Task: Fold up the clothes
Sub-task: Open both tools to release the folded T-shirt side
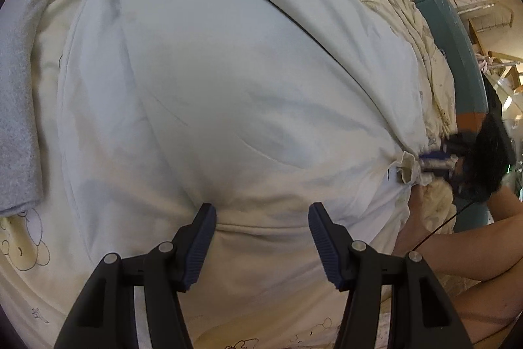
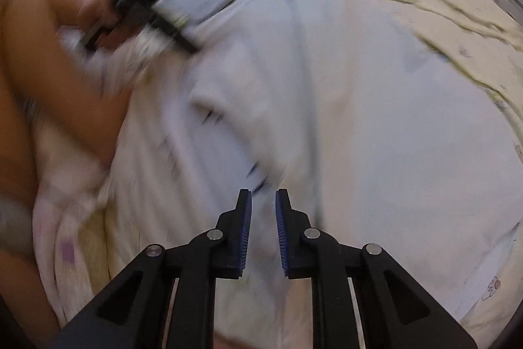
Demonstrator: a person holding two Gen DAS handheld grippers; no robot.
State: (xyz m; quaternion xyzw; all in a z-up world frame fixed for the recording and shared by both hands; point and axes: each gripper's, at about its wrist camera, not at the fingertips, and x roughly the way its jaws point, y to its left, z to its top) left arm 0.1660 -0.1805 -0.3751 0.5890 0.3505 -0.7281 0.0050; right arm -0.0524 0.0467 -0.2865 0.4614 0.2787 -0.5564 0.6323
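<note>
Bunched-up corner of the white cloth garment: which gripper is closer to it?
Right. The right gripper is at the bunched-up corner of the white cloth garment, tips against the puckered fabric. The left gripper hangs open over the garment's lower edge, well apart from it.

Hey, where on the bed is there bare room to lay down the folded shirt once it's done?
Little is free. The white garment covers most of the cartoon-print bedding. Bare bedding shows as a strip between the garment and the grey towel, and along the far edge toward the teal board. It is crowded at the garment's corner, where the right gripper pinches cloth.
</note>
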